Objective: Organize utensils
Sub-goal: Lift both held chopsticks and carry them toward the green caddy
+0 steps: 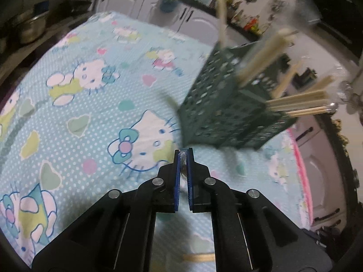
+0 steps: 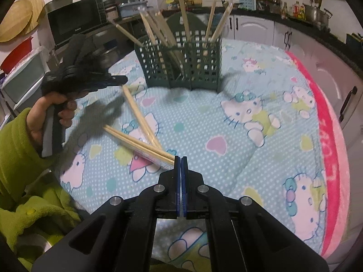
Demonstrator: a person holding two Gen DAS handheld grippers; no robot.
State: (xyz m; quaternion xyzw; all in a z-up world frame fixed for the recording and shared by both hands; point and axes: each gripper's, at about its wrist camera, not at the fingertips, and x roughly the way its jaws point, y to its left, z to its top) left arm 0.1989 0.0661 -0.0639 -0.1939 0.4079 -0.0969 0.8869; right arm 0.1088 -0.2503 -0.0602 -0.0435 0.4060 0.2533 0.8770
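From my right wrist camera, starting at the far left, I see a hand [image 2: 57, 111] in a green fleece sleeve [image 2: 20, 158] gripping the handle of the left gripper [image 2: 118, 79], which hangs above the cloth to the left of the green basket [image 2: 181, 65]; its jaw gap is too blurred here for me to judge. Below it, left of and nearer to me than the basket, two wrapped pairs of chopsticks [image 2: 140, 117] lie crossed on the cat-print cloth [image 2: 226, 158], and the near end of one wrapper reaches the tips of my right gripper [image 2: 180, 159]. The blue pads are clenched together, and they seem to pinch that wrapper's edge, though I cannot be certain. The basket stands upright at the far side of the cloth with many wrapped chopsticks sticking out of its compartments. My left wrist camera gives what that view lacks: the left gripper [image 1: 184, 153] close up, its pads pressed on a bit of clear plastic wrapper [image 1: 183, 158], with the rest hidden beneath the fingers. There the basket [image 1: 226, 104] sits to the right, tilted by the lens and blurred, its chopsticks [image 1: 299, 102] fanning rightward. Only the right view shows the pink border [image 2: 326, 122] beyond the basket's right side.
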